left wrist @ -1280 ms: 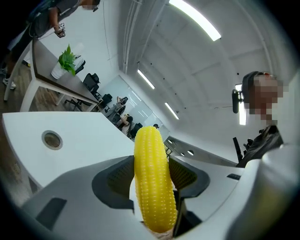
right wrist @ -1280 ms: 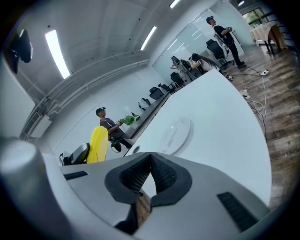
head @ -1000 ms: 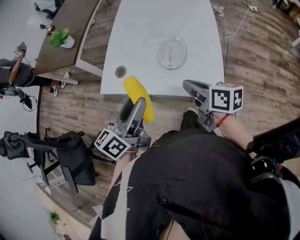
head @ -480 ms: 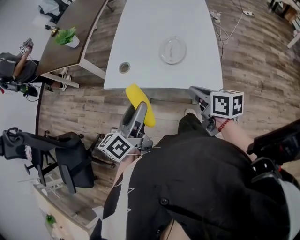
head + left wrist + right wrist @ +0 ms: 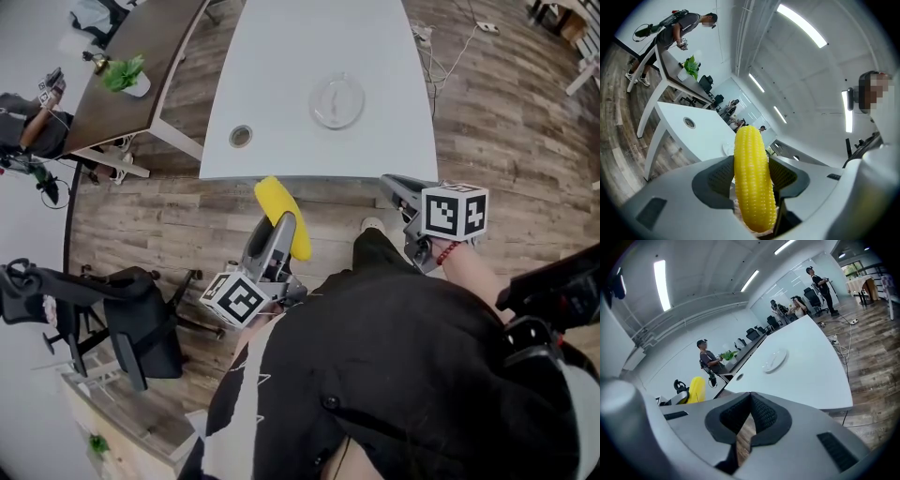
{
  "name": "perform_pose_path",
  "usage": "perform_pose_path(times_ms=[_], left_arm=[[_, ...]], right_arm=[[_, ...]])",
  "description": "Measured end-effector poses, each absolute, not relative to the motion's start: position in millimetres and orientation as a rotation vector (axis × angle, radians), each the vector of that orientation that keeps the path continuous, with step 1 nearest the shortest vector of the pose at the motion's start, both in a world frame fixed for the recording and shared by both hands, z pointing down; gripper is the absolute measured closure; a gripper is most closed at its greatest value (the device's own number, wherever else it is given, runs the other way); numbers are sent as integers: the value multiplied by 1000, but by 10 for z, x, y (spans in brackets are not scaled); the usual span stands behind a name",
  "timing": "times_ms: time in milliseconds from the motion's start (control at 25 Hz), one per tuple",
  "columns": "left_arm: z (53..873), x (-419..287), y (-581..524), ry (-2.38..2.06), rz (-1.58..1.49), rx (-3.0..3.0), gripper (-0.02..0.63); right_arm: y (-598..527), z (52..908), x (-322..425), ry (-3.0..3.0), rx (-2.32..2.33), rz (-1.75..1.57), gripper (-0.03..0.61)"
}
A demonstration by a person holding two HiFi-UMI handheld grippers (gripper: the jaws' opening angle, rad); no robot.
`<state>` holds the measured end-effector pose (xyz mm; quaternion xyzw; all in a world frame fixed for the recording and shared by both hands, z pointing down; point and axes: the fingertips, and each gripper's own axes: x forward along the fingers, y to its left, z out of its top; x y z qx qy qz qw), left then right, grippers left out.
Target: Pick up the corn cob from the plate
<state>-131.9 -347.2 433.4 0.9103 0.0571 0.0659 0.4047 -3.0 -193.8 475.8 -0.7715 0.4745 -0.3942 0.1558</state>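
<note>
pinching corn cob [image 5: 752, 197] w/ left tool [image 5: 751, 163], clear of plate [image 5: 337, 101]; rt tool [image 5: 750, 401] pressed together, empty

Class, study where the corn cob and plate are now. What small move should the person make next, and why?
Probably just hold steady. The left claw grips the corn cob between its pads, well clear of the white table, where the plate lies bare. The pick-up looks done, so keeping the grip closed seems safest.

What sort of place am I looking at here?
Probably an open-plan office or lab: a long white table, a black office chair on wood-look flooring, and strip lights on the ceiling.
</note>
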Motion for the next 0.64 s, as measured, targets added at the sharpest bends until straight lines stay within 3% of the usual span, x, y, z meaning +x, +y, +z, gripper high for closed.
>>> perform_pose_path(times_ms=[640], left_arm=[[4342,-1457,-3397,171,163,2287,376]], right_arm=[[-1917,4818,-308,1426,-2211,-1156,563]])
